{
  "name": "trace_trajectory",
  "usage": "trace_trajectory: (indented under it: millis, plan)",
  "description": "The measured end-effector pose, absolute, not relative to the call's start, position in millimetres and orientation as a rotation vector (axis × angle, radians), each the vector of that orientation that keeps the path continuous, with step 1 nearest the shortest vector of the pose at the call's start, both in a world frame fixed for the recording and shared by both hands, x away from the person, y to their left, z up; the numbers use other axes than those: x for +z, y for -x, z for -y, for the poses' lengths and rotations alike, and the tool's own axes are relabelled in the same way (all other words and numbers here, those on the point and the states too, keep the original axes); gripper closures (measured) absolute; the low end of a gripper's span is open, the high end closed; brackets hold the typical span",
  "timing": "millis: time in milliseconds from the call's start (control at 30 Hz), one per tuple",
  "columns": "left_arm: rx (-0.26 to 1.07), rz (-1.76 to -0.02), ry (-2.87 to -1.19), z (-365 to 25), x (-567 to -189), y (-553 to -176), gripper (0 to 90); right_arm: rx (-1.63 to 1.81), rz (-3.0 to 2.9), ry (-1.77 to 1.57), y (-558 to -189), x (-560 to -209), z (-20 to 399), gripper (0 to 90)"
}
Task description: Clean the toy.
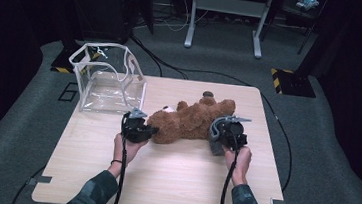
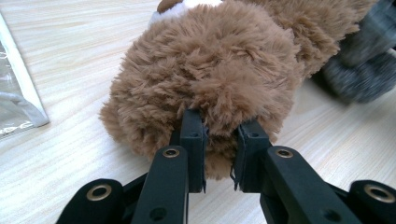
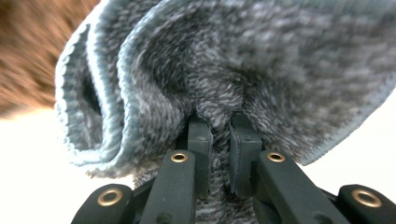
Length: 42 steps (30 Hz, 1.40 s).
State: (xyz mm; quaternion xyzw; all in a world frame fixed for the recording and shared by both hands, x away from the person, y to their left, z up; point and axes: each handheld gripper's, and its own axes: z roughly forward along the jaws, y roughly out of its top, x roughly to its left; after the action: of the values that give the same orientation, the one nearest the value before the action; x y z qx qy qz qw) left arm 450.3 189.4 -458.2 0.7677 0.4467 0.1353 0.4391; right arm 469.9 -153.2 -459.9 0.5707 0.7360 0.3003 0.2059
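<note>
A brown plush teddy bear (image 1: 192, 120) lies on its back across the middle of the wooden table (image 1: 161, 180). My left gripper (image 1: 142, 128) is shut on the fur of the bear's left end, and in the left gripper view a tuft of the bear (image 2: 210, 60) is pinched between the jaws of that gripper (image 2: 219, 140). My right gripper (image 1: 220, 134) sits at the bear's right end. There it is shut on a grey knitted cloth (image 3: 233, 60), gathered into folds between the jaws of the right gripper (image 3: 220, 133). The same grey cloth (image 2: 369, 70) lies beyond the bear.
A clear plastic bag with white edging (image 1: 108, 77) stands open at the table's back left corner, close to the bear's left end. Cables trail from both grippers toward the table's near edge. A metal frame (image 1: 226, 16) stands on the floor behind the table.
</note>
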Motion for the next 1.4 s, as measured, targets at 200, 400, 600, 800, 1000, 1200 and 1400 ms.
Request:
trace_trajectory:
  millis: [200,400,600,800,1000,1200,1400]
  plan:
    - [0.337,-1.105,-1.915,-190,-457,-451,75.9,0.904,-2.051,-1.539,-479,-450,139,81.8]
    - [0.337,-1.115,-1.912,-188,-452,-449,59.6,0.886,-2.081,-1.596,-479,-467,137,81.8]
    - [0.393,-1.138,-1.882,-174,-439,-450,35.4,0.869,-2.086,-1.593,-479,-468,139,81.8]
    - [0.422,-1.177,-1.983,-157,-444,-463,31.9,0.875,-2.092,-1.589,-475,-468,139,81.8]
    - [0.399,-1.168,-1.995,-162,-449,-468,55.4,0.888,-2.084,-1.568,-468,-463,145,81.8]
    - [0.34,-1.143,-1.968,-170,-455,-469,67.7,0.951,-2.027,-1.538,-460,-445,151,81.8]
    - [0.321,-1.119,-1.965,-173,-455,-470,71.1,0.913,-2.045,-1.532,-468,-441,141,81.8]
